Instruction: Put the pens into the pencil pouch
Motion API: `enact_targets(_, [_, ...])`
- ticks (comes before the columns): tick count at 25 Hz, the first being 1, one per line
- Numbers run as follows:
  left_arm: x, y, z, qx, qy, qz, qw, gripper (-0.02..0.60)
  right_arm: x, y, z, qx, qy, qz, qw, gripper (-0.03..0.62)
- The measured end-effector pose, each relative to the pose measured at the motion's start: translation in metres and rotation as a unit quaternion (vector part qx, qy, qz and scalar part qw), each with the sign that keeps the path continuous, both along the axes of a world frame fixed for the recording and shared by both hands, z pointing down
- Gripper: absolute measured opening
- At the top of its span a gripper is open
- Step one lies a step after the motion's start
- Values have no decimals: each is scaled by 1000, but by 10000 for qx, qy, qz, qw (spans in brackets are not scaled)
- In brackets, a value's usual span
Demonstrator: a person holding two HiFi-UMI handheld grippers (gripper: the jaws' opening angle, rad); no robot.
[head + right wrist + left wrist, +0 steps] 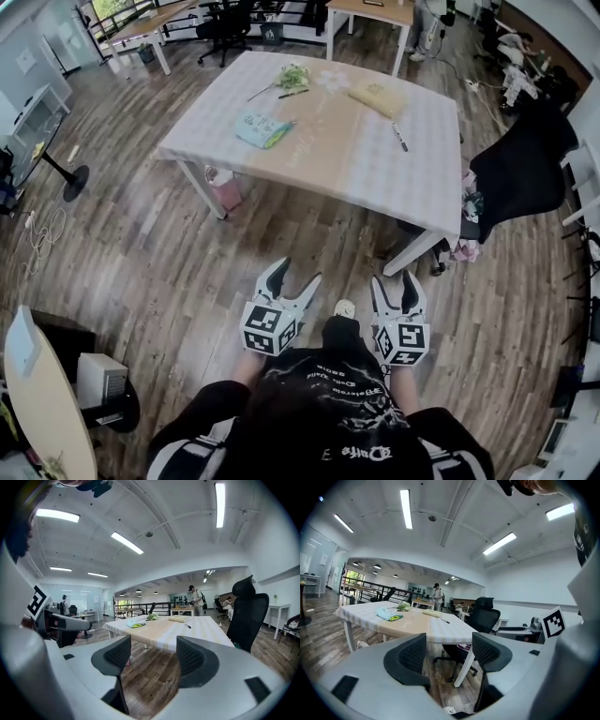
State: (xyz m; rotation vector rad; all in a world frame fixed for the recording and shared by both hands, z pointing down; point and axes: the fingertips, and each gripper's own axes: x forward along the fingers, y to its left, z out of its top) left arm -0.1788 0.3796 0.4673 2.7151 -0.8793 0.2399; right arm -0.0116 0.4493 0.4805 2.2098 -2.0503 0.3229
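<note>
A white table [375,178] stands ahead of me across the wooden floor. On it lie a tan pencil pouch [379,97], a dark pen [399,137] near its right edge, another pen [292,93] beside a green bundle [292,76], and a light blue packet [262,129]. My left gripper [292,277] and right gripper [397,287] are held low in front of my body, far short of the table. Both are open with nothing between the jaws. In the left gripper view the pouch [431,613] and pen [445,620] show small on the tabletop.
A black office chair [520,173] stands at the table's right side, with a pink bin [223,187] under its left end. More desks [150,28] and chairs stand at the back. A round-topped stand [42,394] and a white box [100,379] are at my near left.
</note>
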Motion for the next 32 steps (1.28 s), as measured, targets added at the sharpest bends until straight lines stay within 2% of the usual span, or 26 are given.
enact_targets(7, [71, -64, -2, -16, -115, -141, 9998, 310, 72, -72, 7, -65, -80, -195, 9998, 277])
enact_targets(12, [130, -107, -4, 13, -41, -270, 9996, 310, 123, -117, 12, -88, -59, -436, 9990, 275])
enact_targets(18, [189, -137, -3, -45, -29, -375, 9993, 310, 180, -154, 13, -92, -74, -579, 9983, 271])
enact_targets(23, [218, -152, 3, -102, -106, -372, 9992, 310, 208, -173, 17, -133, -138, -611, 9979, 267])
enact_targets(32, [237, -188, 14, -202, -114, -375, 9990, 310, 220, -211, 25, -229, -152, -708, 9971, 261])
